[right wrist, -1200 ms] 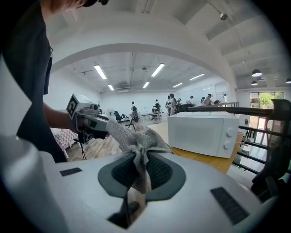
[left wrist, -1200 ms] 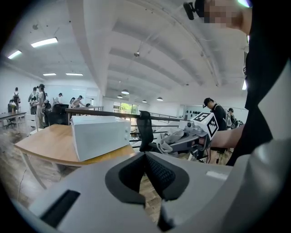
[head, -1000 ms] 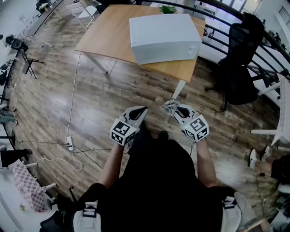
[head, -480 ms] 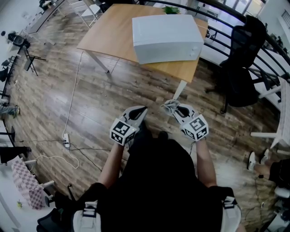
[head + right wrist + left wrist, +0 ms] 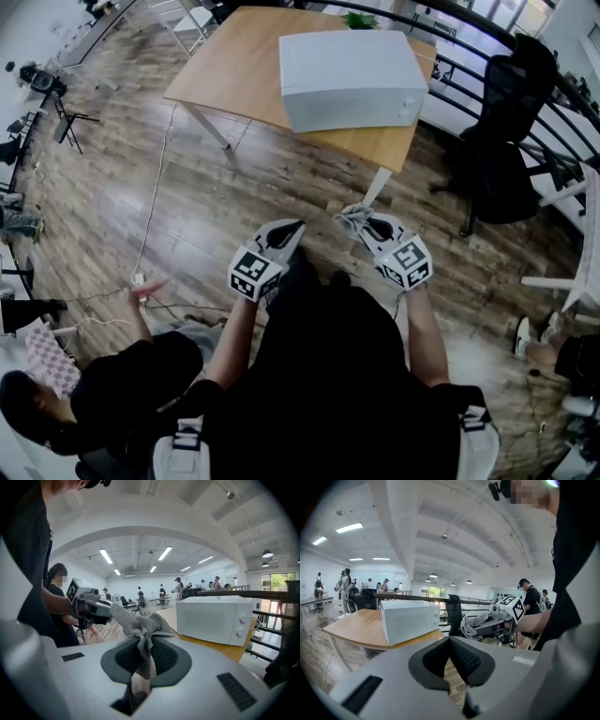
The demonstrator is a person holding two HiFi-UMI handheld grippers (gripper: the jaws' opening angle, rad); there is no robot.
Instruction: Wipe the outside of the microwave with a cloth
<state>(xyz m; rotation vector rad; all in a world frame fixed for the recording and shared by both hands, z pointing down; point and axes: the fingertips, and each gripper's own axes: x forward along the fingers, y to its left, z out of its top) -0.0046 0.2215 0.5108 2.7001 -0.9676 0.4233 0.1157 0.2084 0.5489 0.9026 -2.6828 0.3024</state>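
We hold the right gripper [image 5: 362,223] low in front of us. Its fingers [image 5: 165,656] are clamped on a grey cloth [image 5: 140,623], which bunches up above the fingertips and hangs down between the pads. The left gripper [image 5: 292,228] sits near it, off to the left of those fingers. Its own fingers [image 5: 465,662] are pressed together with nothing between them.

The white microwave [image 5: 352,73] stands well ahead of both pairs of fingers. It rests on a wooden surface [image 5: 220,75], close to the corner nearest the right fingers, and its dials are at the right end of its front. Neither pair of fingers touches it.

A black office chair [image 5: 497,141] stands ahead and to the right of the right fingers. Behind and to the left of the left fingers, another person [image 5: 103,394] in dark clothes is low to the wood floor [image 5: 234,197].
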